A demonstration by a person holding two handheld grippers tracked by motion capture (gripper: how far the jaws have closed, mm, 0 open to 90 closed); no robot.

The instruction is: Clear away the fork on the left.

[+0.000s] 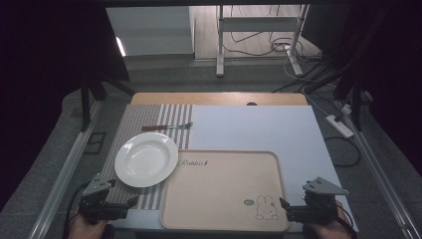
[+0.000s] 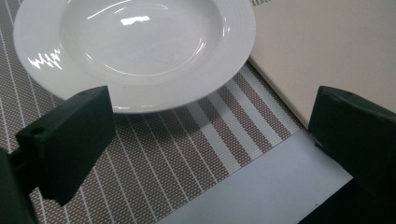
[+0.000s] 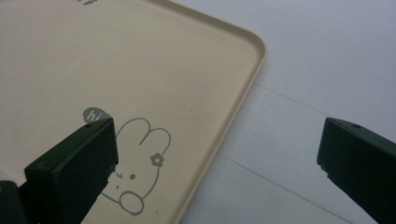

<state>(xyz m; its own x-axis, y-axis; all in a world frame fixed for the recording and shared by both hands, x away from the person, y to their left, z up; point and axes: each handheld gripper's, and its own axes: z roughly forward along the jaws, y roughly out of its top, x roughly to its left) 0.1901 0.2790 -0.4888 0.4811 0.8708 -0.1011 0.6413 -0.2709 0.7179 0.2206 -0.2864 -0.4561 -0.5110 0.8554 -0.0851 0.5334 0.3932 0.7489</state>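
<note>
A white deep plate (image 1: 146,159) (image 2: 135,46) rests on a striped placemat (image 1: 149,119) (image 2: 154,154) at the left. Behind it lies a fork (image 1: 166,127) with a brown handle. A beige tray (image 1: 224,191) (image 3: 93,56) with a rabbit drawing (image 1: 266,208) (image 3: 140,163) fills the near middle. My left gripper (image 1: 130,203) (image 2: 210,140) hovers open at the near left, just in front of the plate, nothing between its jaws. My right gripper (image 1: 284,204) (image 3: 217,158) is open at the tray's near right corner, straddling its rim, holding nothing.
A pale blue sheet (image 1: 259,129) covers the table top, whose wooden far edge (image 1: 219,98) shows. Beyond the table stand a metal frame (image 1: 259,35) and floor cables (image 1: 278,47); a power strip (image 1: 339,125) lies at the right.
</note>
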